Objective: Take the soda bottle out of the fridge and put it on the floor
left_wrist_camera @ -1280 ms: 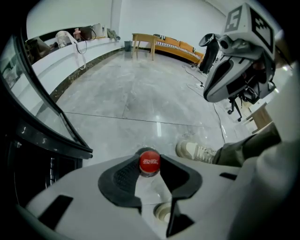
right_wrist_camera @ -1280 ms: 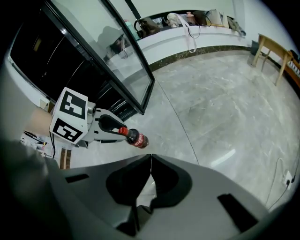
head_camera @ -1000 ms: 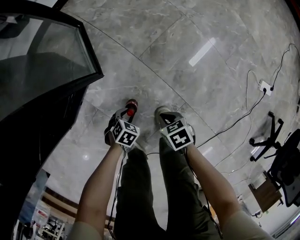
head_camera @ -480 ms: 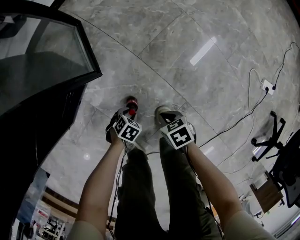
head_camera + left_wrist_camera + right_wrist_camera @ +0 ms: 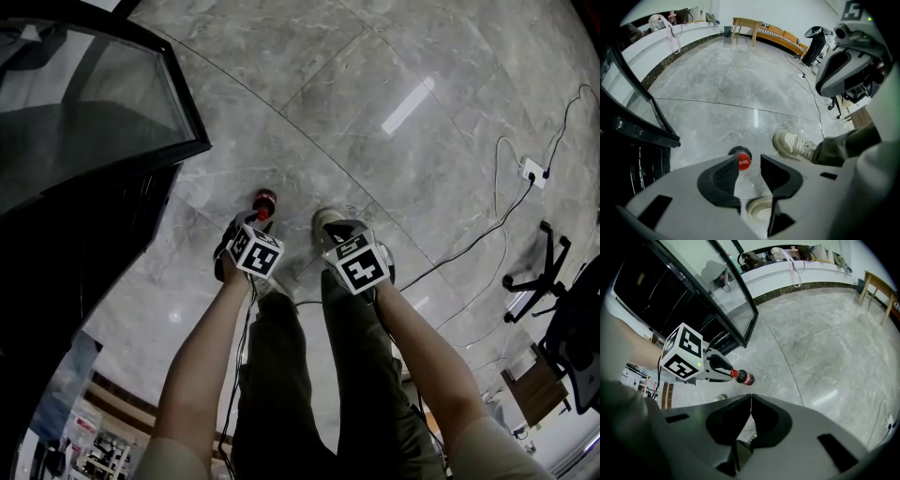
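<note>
Glossy grey marble floor (image 5: 375, 84) fills the head view, with a light streak at upper centre and a black office chair (image 5: 574, 337) at the right edge.

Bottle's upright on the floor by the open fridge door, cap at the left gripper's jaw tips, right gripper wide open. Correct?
No: the right gripper is shut and empty, per the right gripper view. The rest holds; the left gripper has just been opening its jaws at the cap of the soda bottle.
</note>
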